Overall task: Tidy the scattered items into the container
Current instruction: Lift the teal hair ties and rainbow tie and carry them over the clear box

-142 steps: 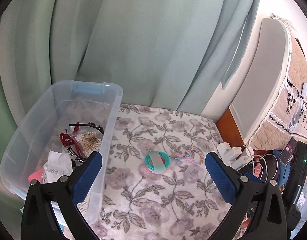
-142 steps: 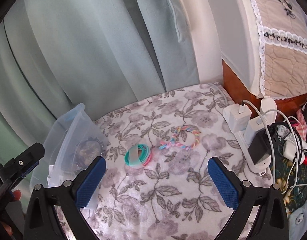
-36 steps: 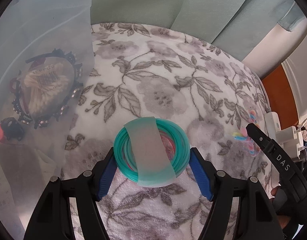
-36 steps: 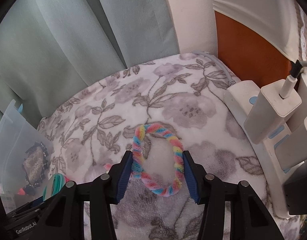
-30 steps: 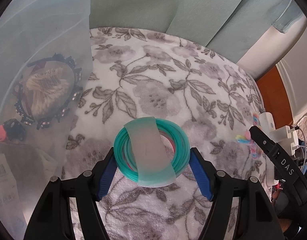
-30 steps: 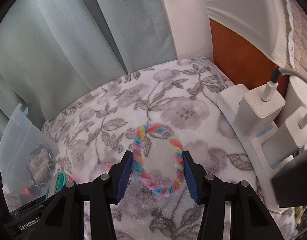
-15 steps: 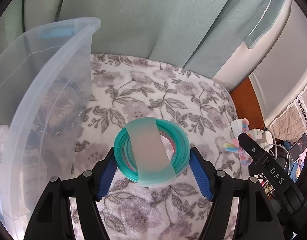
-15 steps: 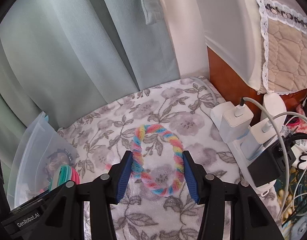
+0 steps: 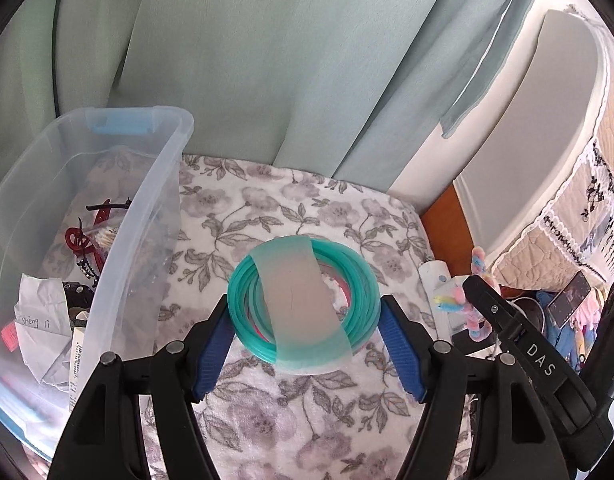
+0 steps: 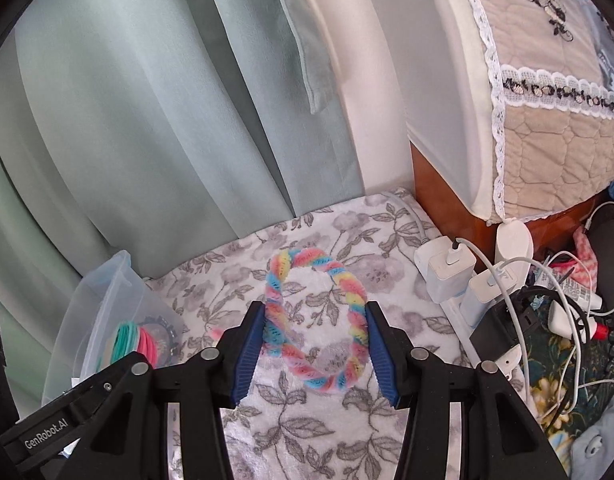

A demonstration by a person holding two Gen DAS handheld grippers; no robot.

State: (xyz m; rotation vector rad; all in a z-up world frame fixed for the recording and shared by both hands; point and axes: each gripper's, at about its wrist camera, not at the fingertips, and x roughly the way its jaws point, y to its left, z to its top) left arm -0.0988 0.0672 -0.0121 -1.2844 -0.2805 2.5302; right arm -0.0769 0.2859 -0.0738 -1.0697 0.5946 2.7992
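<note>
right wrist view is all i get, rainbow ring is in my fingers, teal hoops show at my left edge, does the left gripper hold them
Observer: Yes, the left gripper is shut on the teal ring bundle, one of its fingers on each side.
Operator: anything wrapped round it
Observer: A translucent band crosses the bundle front to back.
Operator: whats in the bin already
Observer: The clear bin holds a red hair clip and a crumpled paper, among other bits.
</note>
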